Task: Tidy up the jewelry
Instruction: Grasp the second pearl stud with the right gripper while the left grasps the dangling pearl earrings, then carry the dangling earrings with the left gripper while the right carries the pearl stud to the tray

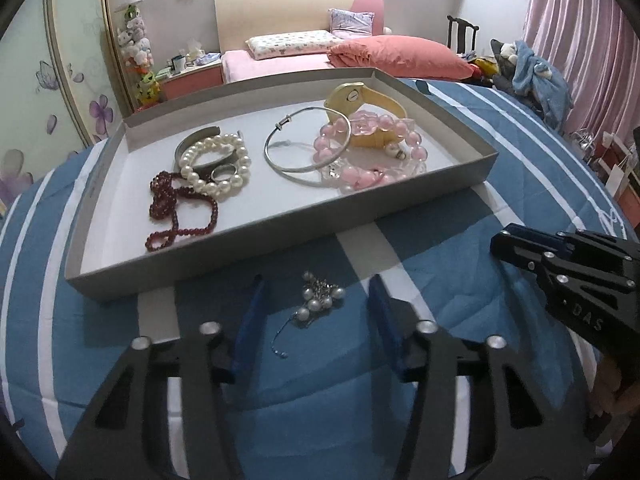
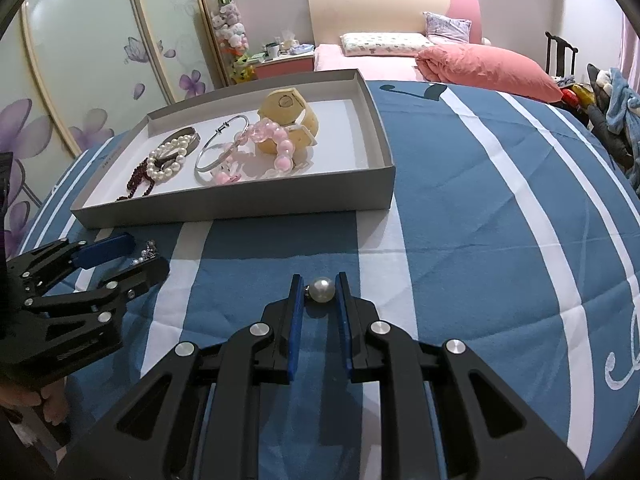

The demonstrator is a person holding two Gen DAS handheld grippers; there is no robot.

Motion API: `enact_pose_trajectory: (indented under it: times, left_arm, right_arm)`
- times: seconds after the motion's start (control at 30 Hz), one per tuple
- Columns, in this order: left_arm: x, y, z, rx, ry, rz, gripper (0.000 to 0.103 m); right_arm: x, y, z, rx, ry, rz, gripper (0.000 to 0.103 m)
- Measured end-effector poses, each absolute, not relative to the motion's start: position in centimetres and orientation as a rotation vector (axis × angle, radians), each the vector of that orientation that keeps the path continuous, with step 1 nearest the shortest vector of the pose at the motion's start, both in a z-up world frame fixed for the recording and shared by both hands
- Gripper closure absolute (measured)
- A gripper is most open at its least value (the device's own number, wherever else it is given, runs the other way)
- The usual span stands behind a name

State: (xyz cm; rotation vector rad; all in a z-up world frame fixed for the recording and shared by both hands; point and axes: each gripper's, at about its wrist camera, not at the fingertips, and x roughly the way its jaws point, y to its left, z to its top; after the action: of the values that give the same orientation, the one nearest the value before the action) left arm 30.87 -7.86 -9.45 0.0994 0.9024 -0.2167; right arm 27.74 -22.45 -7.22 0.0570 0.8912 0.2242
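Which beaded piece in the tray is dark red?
The dark red bead strand, looped at the tray's left end, beside the white pearl bracelet. The other beaded pieces are white pearls or pink beads further right.

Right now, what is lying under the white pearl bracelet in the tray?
Under the white pearl bracelet lie a silver cuff bangle, a small silver ring and part of the dark red bead necklace; anything beneath is hidden.
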Motion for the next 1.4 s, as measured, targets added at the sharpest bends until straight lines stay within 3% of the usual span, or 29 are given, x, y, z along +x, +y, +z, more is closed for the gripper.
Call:
enact_pose_trajectory:
  times: [0.07, 0.13, 0.9, 1.4]
  left_arm:
    - [30.8, -8.2, -9.4, 0.112, 0.897, -0.223, 0.082]
    - [30.6, -8.5, -9.4, 0.126, 0.894, -0.227, 0.09]
    - [26.6, 0.8, -6.2, -0.123, 0.738, -0.112, 0.095]
    - [24.2, 1.1, -5.0, -0.128, 0.617, -0.098, 0.095]
  right_arm:
    - [27.8, -22.5, -7.2, 0.06, 0.891, 0.226, 0.086]
    - [27.7, -22.6, -7.2, 0.063, 0.891, 0.227, 0.086]
    - [26.2, -19.7, -5.8, 0.046, 0.795, 0.311, 0.086]
    - [24.4, -18.0, -3.6, 0.014, 0.637, 0.365, 0.086]
